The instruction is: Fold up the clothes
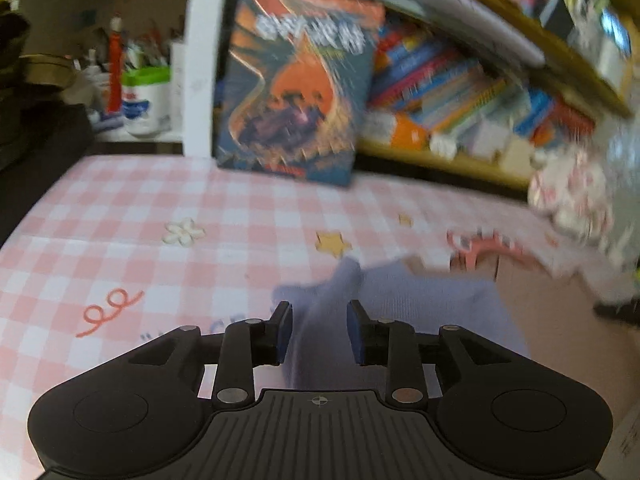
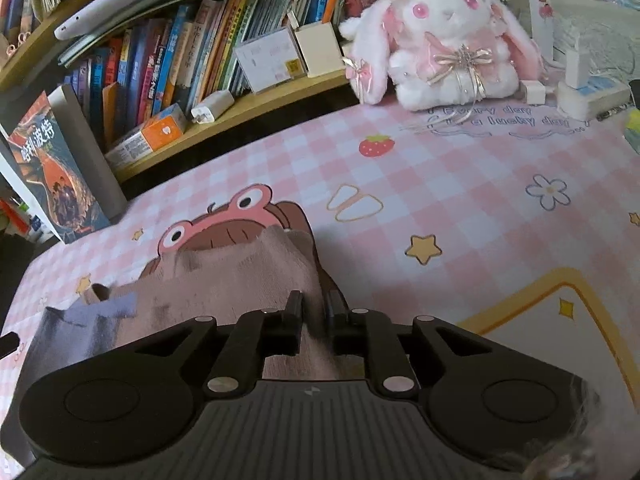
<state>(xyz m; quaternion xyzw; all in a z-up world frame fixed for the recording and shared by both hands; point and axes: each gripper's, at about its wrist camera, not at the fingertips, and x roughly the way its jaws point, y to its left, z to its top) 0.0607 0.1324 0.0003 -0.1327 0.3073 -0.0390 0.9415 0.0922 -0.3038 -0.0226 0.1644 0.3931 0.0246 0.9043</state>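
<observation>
**Pinching a small garment on the pink checked mat**

Gripping a fold of cloth near the bottom centre of its view, the right gripper (image 2: 316,306) has its two fingers drawn close together with the mauve, fuzzy-looking garment (image 2: 240,272) bunched between them. That cloth spreads up and to the left of the fingers, covering part of a pink frog cartoon (image 2: 216,220) printed on the mat (image 2: 460,184). At the lower left of this view a bluish-lavender part of the cloth (image 2: 80,320) hangs in a ragged edge.

In the left wrist view, which is blurred, the left gripper (image 1: 319,330) sits at the bottom centre with its blue-padded fingers (image 1: 284,332) clearly apart. A ridge of lavender cloth (image 1: 420,304) rises through the gap between them and spreads to the right; whether the pads touch it cannot be told.

At the upper centre of the left view a book with an orange and blue cover (image 1: 296,84) stands upright at the far edge of the mat, beside a white post (image 1: 202,60). To the right a row of colourful books (image 2: 180,52) fills a wooden shelf. At the upper right of the right view a white and pink plush rabbit (image 2: 444,36) sits on the mat, well apart from the garment.
</observation>
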